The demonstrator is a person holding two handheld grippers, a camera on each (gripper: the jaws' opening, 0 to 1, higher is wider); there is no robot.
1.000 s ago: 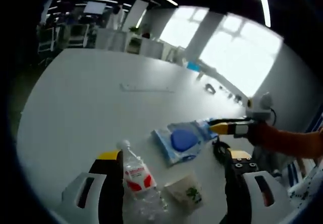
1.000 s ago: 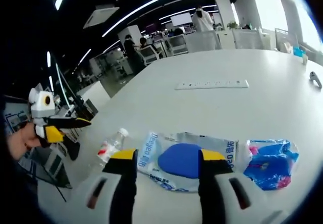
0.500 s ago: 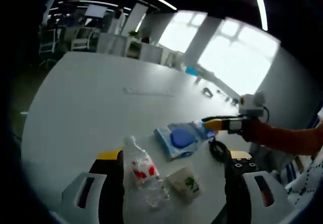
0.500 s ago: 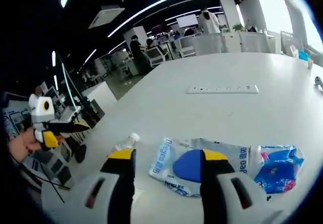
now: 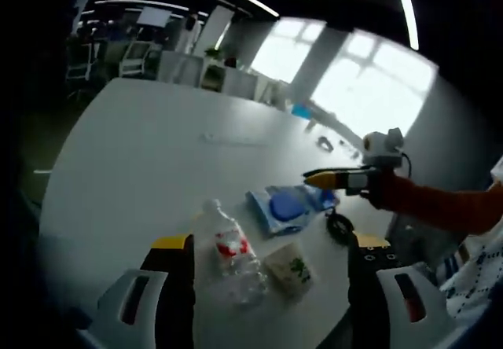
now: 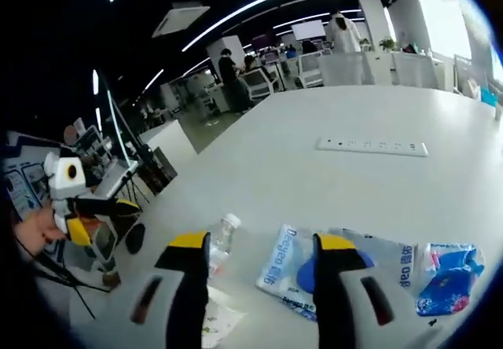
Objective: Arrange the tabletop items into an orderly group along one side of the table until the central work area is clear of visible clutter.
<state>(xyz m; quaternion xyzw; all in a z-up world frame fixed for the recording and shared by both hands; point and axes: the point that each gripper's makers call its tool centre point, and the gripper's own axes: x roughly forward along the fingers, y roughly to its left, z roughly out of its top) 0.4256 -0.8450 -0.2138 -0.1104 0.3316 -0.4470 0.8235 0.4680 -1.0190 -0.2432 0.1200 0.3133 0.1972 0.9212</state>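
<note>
White table (image 5: 134, 152) in left gripper view; left gripper (image 5: 267, 247) jaws apart, holding nothing. Between the jaws: clear plastic bottle (image 5: 232, 255) with red label lying flat, small paper packet (image 5: 289, 267) just right of it. Beyond the tips, blue-and-white pouch (image 5: 284, 207); black cable (image 5: 339, 227) near right jaw. Right gripper (image 5: 326, 179) enters from right above pouch, jaws look together.

Right gripper view: right gripper (image 6: 261, 245) jaws apart, empty. Bottle (image 6: 221, 237) by left jaw, pouch (image 6: 330, 262) between and behind right jaw, crumpled blue wrapper (image 6: 449, 274) far right, power strip (image 6: 372, 146) beyond. Left gripper (image 6: 98, 211) at far left, off the table

"Deyeo" in blue letters on the white-and-blue packet (image 6: 292, 264).
</note>
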